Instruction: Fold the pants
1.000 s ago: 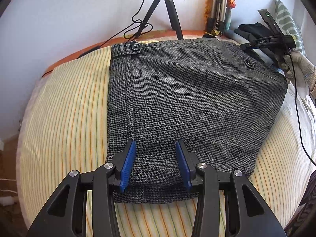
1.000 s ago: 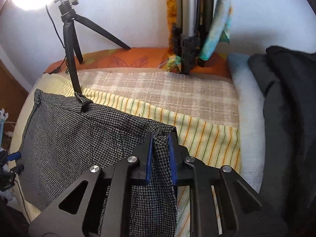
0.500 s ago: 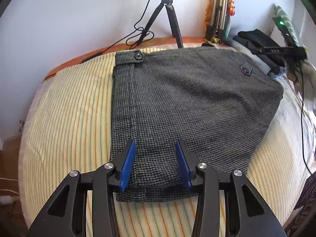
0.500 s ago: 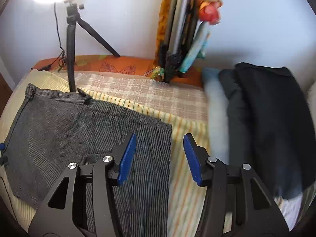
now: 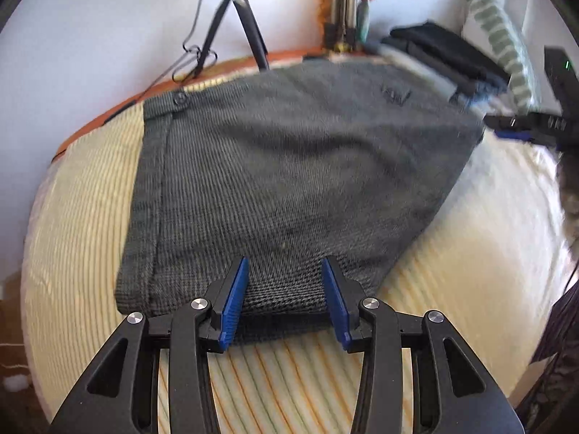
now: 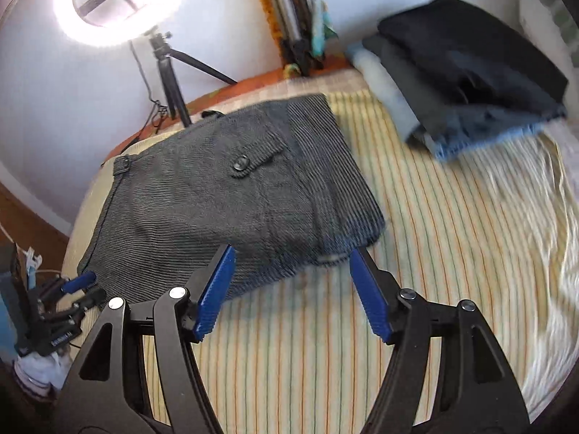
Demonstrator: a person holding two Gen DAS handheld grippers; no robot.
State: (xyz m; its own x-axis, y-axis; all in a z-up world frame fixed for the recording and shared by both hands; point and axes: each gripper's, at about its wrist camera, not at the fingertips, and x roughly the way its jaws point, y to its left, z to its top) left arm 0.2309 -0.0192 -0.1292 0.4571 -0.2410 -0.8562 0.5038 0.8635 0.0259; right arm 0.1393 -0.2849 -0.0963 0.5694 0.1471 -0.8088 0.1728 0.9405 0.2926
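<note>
The grey houndstooth pants lie folded into a compact flat rectangle on the striped bed cover; they also show in the right wrist view, with a buttoned pocket flap on top. My left gripper is open, its blue pads straddling the near edge of the pants without pinching it. My right gripper is open and empty, raised above the cover just off the near corner of the pants. The left gripper also shows in the right wrist view at the pants' left edge.
A stack of folded dark clothes lies at the far right of the bed. A ring light on a tripod and further stands line the back wall. A striped pillow is at the right.
My right gripper opened, let go of the pants' edge and drew back and up. The pants now lie flat. My left gripper stayed open at the near edge.
</note>
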